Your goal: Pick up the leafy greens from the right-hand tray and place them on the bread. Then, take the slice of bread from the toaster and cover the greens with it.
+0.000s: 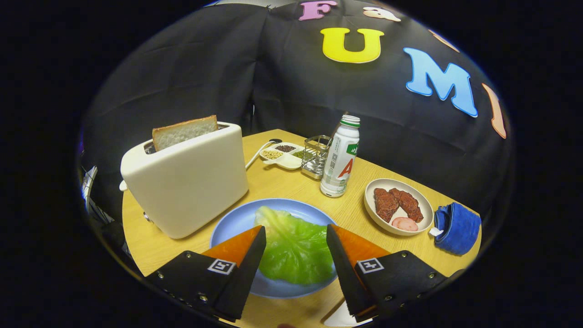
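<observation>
greens [296,248] on plate [232,223], toaster [186,182] left, bottle [340,159] behind

Pale green, crinkly leafy greens w/ a lighter rib [294,246] lie flat & spread out on a round light-blue plate [232,223], covering most of its middle; whatever sits under the leaf can't be seen. Plate rests on the wooden tabletop just in front of a cream, boxy toaster [186,182], rim close to its base. One slice of white bread w/ brown crust [184,131] stands upright in the toaster's slot, top half sticking out, slightly tilted. Round beige tray [426,207] to the right holds meat pieces, no greens on it.
</observation>
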